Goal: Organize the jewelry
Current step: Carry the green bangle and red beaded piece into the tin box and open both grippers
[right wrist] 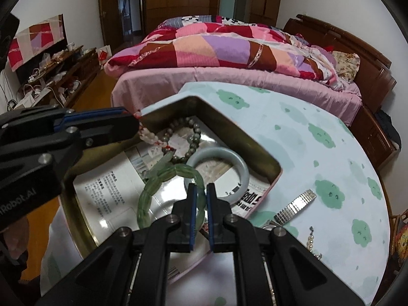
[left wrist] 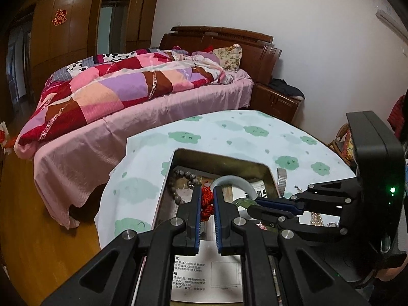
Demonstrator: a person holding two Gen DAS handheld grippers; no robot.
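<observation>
Left wrist view: left gripper (left wrist: 206, 193) clamped on a red-corded strand (left wrist: 207, 202) above the metal tin (left wrist: 265, 172), beside a dark bead bracelet (left wrist: 184, 178) and pale jade bangle (left wrist: 236, 182).

Right wrist view: right gripper (right wrist: 199, 193) closed around the green bead bracelet (right wrist: 163, 178), held over the tin's paper lining; silver watchband (right wrist: 295, 207) out on the cloud-print tablecloth (right wrist: 318, 137).

Both grippers, fingers pointing forward and down.
Left gripper (left wrist: 206, 199) narrowed, something red between its pads; right gripper (right wrist: 200, 196) narrowed, pads astride a green band.
</observation>
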